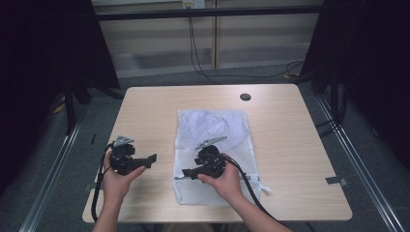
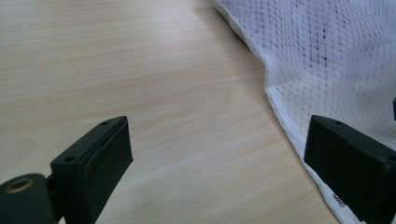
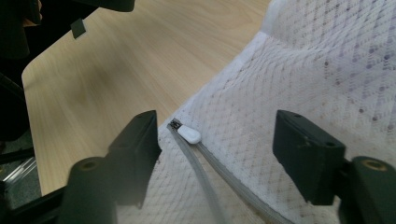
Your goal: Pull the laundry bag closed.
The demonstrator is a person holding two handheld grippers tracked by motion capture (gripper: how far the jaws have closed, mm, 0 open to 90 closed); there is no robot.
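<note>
Jaws of the right gripper (image 3: 217,154) stand spread, holding nothing; between them, in the right gripper view, lies the white zipper pull (image 3: 189,135) at the end of a grey zipper (image 3: 205,182) sewn into a white mesh laundry bag (image 3: 317,70). In the high view the right gripper (image 1: 186,175) hovers over the near-left part of the mesh laundry bag (image 1: 212,125), carried by the person's right hand (image 1: 225,181). The pull sits just inside the bag's left corner, close to where the mesh meets bare wood.

Jaws of the left gripper (image 2: 217,163) are likewise spread and empty. In the left gripper view they point at the bag's white bound left edge (image 2: 275,100), one jaw over bare table, the other over mesh; whether that jaw touches the cloth cannot be told. In the high view the left gripper (image 1: 147,160), held in the left hand (image 1: 118,176), stands just left of the bag.

The bag lies flat at the middle of the light wooden table (image 1: 145,111), with a paler crumpled item dimly visible inside its far half. A dark round grommet (image 1: 245,96) sits in the tabletop beyond the bag's far-right corner.

Handling, as judged: the mesh is light, limp and likely to bunch or slide on the smooth wood if pulled from one point. The small pull offers the firm hold for the zipper; the bound edge beside it suits an anchoring pinch.
</note>
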